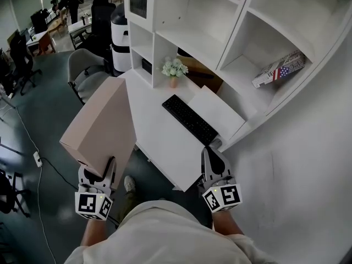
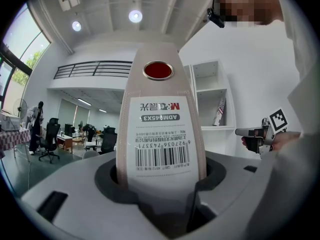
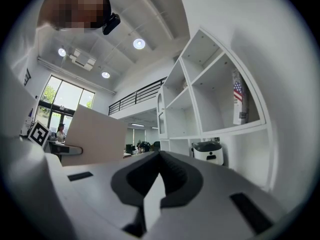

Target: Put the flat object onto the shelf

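Left gripper (image 1: 106, 168) clamps flat box (image 1: 102, 122) edge; right gripper (image 1: 213, 149) closed, empty, beside desk (image 1: 158, 137).

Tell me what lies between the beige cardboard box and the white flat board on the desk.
The black keyboard lies there on the white desk, between the beige cardboard box and the white flat board; the head view shows it.

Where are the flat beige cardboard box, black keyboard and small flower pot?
Flat beige cardboard box (image 1: 102, 125), head view, broad face.
Black keyboard (image 1: 190, 120), head view, middle keys.
Small flower pot (image 1: 173, 82), head view, pot body.
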Demonstrator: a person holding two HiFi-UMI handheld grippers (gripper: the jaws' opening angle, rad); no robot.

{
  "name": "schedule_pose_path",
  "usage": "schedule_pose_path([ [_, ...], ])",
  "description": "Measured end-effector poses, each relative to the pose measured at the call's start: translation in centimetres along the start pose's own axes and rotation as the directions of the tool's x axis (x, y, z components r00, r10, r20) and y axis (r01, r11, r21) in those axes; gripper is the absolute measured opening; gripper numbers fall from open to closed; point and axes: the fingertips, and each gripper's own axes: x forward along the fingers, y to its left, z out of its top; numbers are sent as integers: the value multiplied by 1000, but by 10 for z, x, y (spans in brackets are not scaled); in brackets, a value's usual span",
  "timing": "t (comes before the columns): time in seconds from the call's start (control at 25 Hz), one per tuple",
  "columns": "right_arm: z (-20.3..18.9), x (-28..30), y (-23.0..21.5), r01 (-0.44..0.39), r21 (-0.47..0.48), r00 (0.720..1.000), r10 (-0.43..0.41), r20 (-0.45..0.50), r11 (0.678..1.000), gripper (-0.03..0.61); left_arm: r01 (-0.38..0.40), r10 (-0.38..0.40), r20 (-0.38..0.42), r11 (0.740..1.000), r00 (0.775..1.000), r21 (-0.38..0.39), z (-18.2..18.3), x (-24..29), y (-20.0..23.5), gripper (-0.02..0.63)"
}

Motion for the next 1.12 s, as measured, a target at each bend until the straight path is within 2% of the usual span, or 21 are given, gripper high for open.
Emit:
schedule_pose_path([
  [0.24,-6,25,2,16,-18,1000,-16,-14,1000,3,24,-24,13,1000,1000,0,0,29,18,272],
  [0.6,-7,94,14,85,-28,996,-85,-21,996,3,114,-114,19,993,993,-3,2,92,61,272],
  [1.12,3,208,42,211,-33,977,-211,1,977,3,295,-295,12,955,955,12,22,192,131,270],
])
